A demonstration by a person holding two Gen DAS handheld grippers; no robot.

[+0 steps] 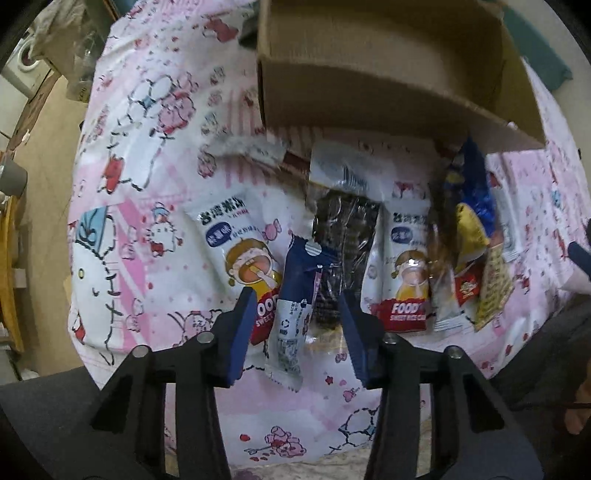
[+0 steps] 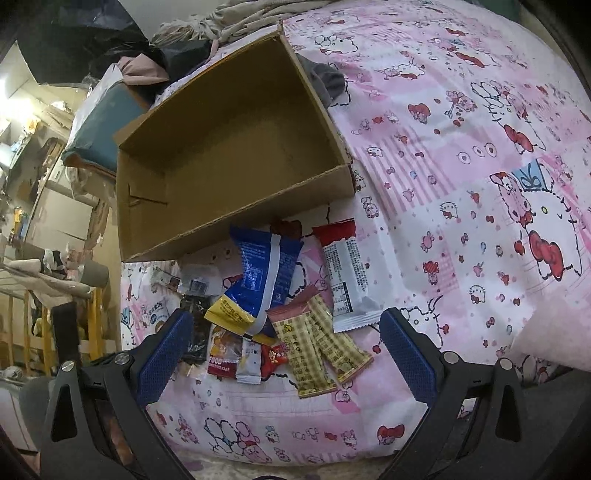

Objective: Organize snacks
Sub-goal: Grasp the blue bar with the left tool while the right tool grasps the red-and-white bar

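Several snack packets lie on a pink cartoon bedsheet in front of an open, empty cardboard box (image 1: 369, 85) (image 2: 229, 155). My left gripper (image 1: 295, 325) is open, its fingers on either side of a blue-and-white packet (image 1: 295, 306) and a dark clear packet (image 1: 340, 236). A white rice-cake packet (image 1: 240, 251) lies to its left, a second one (image 1: 406, 273) to the right. My right gripper (image 2: 280, 354) is open and empty over a pile: a blue-and-yellow bag (image 2: 255, 280), two checked yellow packets (image 2: 317, 347), a white-and-red packet (image 2: 347, 277).
The bedsheet (image 2: 480, 184) stretches far to the right. A teal cushion (image 2: 99, 129) and clothes (image 2: 221, 18) lie behind the box. Wooden shelving and clutter (image 2: 37, 258) stand off the bed's left edge. A dark chair edge (image 1: 44, 413) lies below the left gripper.
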